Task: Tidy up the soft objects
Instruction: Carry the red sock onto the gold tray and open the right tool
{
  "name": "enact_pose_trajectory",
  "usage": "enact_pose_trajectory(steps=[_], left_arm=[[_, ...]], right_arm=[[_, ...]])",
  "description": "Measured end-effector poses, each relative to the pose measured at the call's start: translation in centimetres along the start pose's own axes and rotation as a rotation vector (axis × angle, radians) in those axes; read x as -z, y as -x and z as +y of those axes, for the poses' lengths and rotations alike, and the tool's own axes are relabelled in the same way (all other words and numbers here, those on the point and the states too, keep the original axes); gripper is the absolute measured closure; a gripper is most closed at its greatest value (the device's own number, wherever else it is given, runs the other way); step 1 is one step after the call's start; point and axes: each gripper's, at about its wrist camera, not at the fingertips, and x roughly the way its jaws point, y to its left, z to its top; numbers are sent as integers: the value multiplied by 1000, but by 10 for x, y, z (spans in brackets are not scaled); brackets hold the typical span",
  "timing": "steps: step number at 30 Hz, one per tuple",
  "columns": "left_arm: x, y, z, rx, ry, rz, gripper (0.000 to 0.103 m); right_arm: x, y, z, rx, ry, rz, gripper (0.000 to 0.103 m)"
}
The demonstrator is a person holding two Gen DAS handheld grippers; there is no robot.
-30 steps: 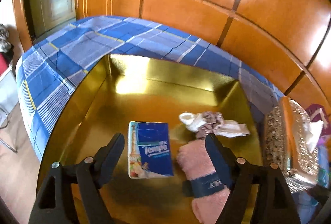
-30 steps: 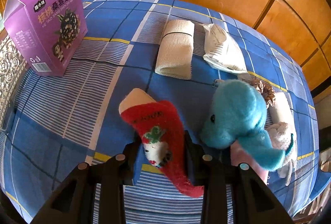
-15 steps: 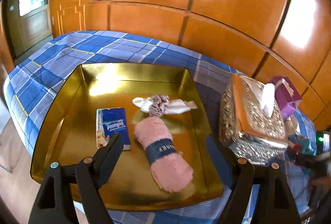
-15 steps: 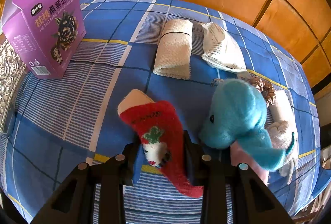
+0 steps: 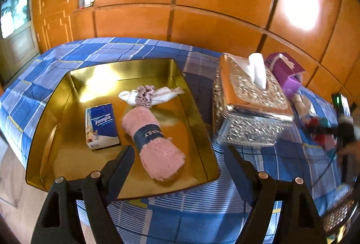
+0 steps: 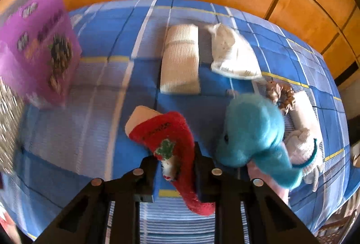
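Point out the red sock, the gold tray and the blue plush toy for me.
red sock (image 6: 167,131): right wrist view, on its fuzzy upper body.
gold tray (image 5: 193,124): left wrist view, on its right wall.
blue plush toy (image 6: 252,127): right wrist view, on its rounded head.

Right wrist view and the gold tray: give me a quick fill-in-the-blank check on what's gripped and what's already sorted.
1. The right gripper is shut on the ____ sock.
2. The pink rolled towel lies inside the ____ tray.
3. The left gripper is open and holds ____.
4. Beside the sock sits a ____ plush toy.

Missing words: red; gold; nothing; blue
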Motion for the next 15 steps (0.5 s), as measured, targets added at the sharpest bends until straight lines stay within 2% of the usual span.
enact_pose_trajectory(steps=[8, 12, 15], left_arm=[[7, 8, -11, 33, -58, -21, 21], [5, 9, -9, 40, -52, -24, 21], [6, 10, -9, 42, -53, -25, 21]], right_arm=[[-71, 42, 4, 5, -59, -107, 82], [-108, 70, 37, -30, -31, -185, 82], [-120, 96, 73, -89, 30, -255, 82]])
